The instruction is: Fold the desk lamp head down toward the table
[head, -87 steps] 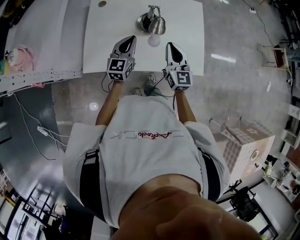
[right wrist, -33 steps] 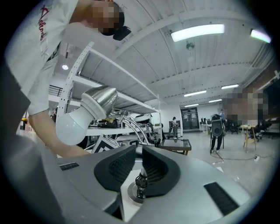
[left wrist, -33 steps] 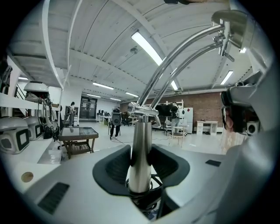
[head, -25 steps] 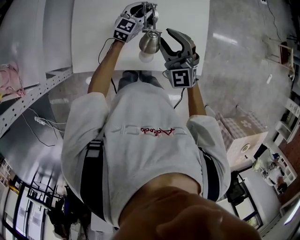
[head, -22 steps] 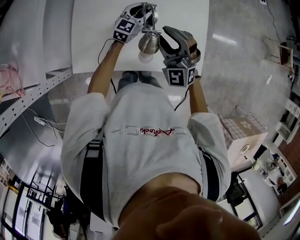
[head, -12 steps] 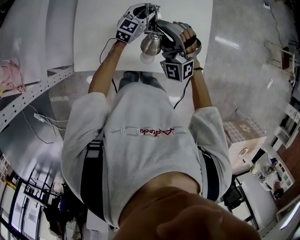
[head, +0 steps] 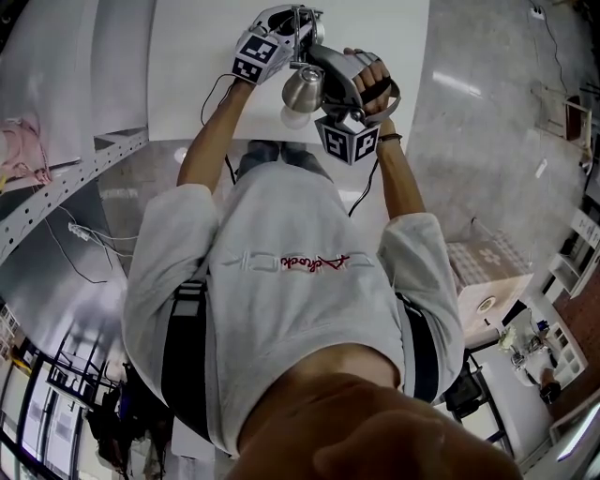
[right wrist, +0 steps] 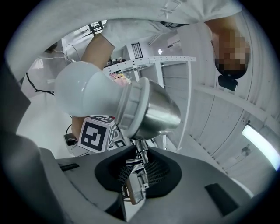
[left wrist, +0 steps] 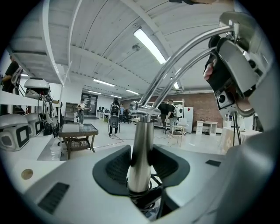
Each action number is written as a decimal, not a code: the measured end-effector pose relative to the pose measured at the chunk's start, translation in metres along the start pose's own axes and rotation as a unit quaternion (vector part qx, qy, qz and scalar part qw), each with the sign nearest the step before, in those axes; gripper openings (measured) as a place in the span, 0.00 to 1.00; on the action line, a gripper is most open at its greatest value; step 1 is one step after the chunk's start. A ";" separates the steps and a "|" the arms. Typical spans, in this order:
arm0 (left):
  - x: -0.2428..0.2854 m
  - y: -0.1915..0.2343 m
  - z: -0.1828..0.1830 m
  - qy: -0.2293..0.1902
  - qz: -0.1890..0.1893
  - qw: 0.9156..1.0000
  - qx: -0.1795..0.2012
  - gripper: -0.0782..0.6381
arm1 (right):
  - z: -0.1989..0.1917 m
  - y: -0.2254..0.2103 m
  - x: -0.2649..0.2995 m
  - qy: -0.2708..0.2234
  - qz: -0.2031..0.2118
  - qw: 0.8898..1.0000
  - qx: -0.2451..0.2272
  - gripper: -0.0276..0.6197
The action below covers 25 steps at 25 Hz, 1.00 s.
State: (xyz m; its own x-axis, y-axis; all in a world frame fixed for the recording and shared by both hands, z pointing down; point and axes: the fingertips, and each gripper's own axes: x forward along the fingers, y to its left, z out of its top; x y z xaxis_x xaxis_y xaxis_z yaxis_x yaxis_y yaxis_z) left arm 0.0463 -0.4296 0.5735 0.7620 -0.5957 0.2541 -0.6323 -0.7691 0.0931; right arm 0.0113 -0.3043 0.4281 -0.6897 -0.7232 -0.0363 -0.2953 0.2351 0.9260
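Note:
The chrome desk lamp stands on the white table (head: 202, 94). In the head view its metal shade (head: 302, 86) points toward me with the white bulb (head: 292, 114) below it. My left gripper (head: 286, 21) is shut on the lamp's upright post (left wrist: 141, 148); the two arm rods (left wrist: 183, 57) rise to the right. My right gripper (head: 326, 67) comes in from the right, rolled on its side. Its jaws have just been closing, and the hinge neck (right wrist: 139, 168) behind the shade (right wrist: 153, 113) sits between the pads. The bulb (right wrist: 83, 94) juts left.
A grey perforated rack (head: 56, 197) runs along the left. Cables (head: 75, 262) trail over the shiny floor. A checked box (head: 492, 272) stands at the right. My own body fills the lower head view. People walk far off in the hall (left wrist: 114, 116).
The right gripper has moved in from the right of the shade, rolled over, and closed on the neck behind it. The left gripper has kept its hold on the post.

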 end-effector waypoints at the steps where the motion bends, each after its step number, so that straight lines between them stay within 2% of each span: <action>1: 0.000 -0.001 0.001 -0.003 -0.002 1.000 -0.002 0.34 | 0.001 0.001 0.000 -0.002 -0.003 1.000 -0.006 0.16; 5: 0.000 0.002 -0.003 0.006 0.002 1.000 -0.003 0.34 | 0.002 0.009 -0.004 -0.006 -0.012 1.000 -0.021 0.16; 17: 0.000 0.000 -0.004 0.014 -0.008 1.000 -0.006 0.34 | 0.000 0.038 -0.015 0.001 -0.075 0.994 -0.084 0.16; 22: 0.000 0.000 -0.007 0.021 -0.008 1.000 -0.002 0.34 | -0.002 0.044 -0.016 0.004 -0.088 0.992 -0.090 0.16; 25: 0.001 0.000 -0.002 0.011 -0.009 1.000 -0.002 0.34 | -0.002 0.043 -0.016 0.004 -0.089 0.993 -0.077 0.16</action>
State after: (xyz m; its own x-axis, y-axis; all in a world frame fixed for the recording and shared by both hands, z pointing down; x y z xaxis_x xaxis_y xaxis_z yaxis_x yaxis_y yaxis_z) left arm 0.0467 -0.4291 0.5760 0.7699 -0.5767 0.2734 -0.6194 -0.7784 0.1023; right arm 0.0105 -0.2838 0.4693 -0.6299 -0.7500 -0.2019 -0.3069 0.0016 0.9517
